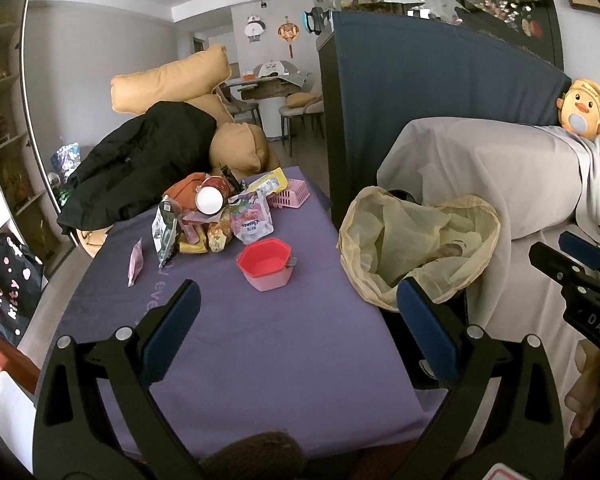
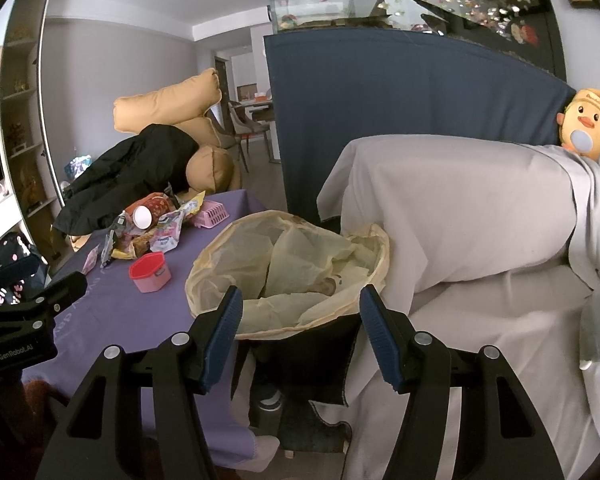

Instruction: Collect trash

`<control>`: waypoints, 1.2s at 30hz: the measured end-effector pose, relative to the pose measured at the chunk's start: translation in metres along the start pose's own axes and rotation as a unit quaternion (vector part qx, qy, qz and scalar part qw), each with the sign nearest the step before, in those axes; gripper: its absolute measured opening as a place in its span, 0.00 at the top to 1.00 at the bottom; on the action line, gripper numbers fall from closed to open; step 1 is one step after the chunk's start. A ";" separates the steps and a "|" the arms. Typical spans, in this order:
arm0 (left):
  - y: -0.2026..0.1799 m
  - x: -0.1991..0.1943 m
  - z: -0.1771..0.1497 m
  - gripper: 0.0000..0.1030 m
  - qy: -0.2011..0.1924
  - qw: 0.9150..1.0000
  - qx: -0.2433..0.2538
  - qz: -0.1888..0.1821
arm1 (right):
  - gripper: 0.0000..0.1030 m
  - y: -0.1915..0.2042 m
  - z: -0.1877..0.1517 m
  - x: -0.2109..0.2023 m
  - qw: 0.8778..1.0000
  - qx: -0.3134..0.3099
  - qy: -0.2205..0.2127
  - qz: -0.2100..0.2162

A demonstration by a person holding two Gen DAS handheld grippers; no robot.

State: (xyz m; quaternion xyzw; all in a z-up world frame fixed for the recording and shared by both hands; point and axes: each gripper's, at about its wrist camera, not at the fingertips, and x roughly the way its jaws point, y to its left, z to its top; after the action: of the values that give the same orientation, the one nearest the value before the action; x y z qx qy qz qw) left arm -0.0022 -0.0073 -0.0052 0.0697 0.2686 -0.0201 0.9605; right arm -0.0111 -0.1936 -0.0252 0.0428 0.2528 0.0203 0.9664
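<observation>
A pile of snack wrappers point(image 1: 216, 216) and a tipped cup point(image 1: 209, 200) lie at the far end of the purple table point(image 1: 260, 340); the pile also shows in the right wrist view point(image 2: 152, 228). A loose pink wrapper point(image 1: 135, 266) lies left of the pile. A bin with a yellow liner point(image 1: 416, 240) stands right of the table, with something brown inside point(image 2: 326, 286). My left gripper point(image 1: 300, 304) is open and empty over the near table. My right gripper point(image 2: 300, 316) is open and empty above the bin's near rim point(image 2: 284, 330).
A red-lidded pink box point(image 1: 266, 264) sits mid-table and a pink basket point(image 1: 290, 196) behind the pile. A grey-covered sofa point(image 2: 480, 220) stands right of the bin, with a yellow duck toy point(image 2: 586, 124) on it. A black jacket point(image 1: 140, 164) lies on tan cushions beyond the table.
</observation>
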 end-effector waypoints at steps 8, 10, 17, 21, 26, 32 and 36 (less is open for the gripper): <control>0.000 0.000 0.000 0.09 0.001 1.000 0.000 -0.001 | 0.44 -0.001 0.000 0.000 1.000 0.001 0.000 0.001; 0.000 0.000 0.000 0.09 0.001 1.000 0.000 -0.001 | 0.44 -0.001 0.000 0.000 1.000 0.001 0.000 0.000; 0.001 0.001 0.001 0.09 0.001 1.000 -0.001 -0.001 | 0.44 -0.001 -0.001 -0.001 1.000 0.003 0.000 -0.001; 0.000 0.001 0.000 0.09 0.001 1.000 -0.001 -0.001 | 0.44 -0.001 -0.001 -0.001 1.000 0.003 0.000 -0.002; 0.001 0.001 0.001 0.09 0.002 1.000 -0.001 -0.001 | 0.44 -0.002 0.000 -0.001 1.000 0.004 0.001 -0.002; 0.003 0.003 -0.001 0.09 0.003 1.000 -0.001 -0.001 | 0.44 -0.002 0.000 -0.001 1.000 0.003 0.001 -0.002; 0.003 0.003 -0.001 0.09 0.003 1.000 -0.001 -0.001 | 0.44 -0.002 0.000 -0.001 1.000 0.003 0.002 -0.002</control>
State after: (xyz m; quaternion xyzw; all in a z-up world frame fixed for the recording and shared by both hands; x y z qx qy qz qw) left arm 0.0001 -0.0041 -0.0075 0.0686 0.2718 -0.0210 0.9597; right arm -0.0121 -0.1955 -0.0249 0.0454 0.2545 0.0179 0.9658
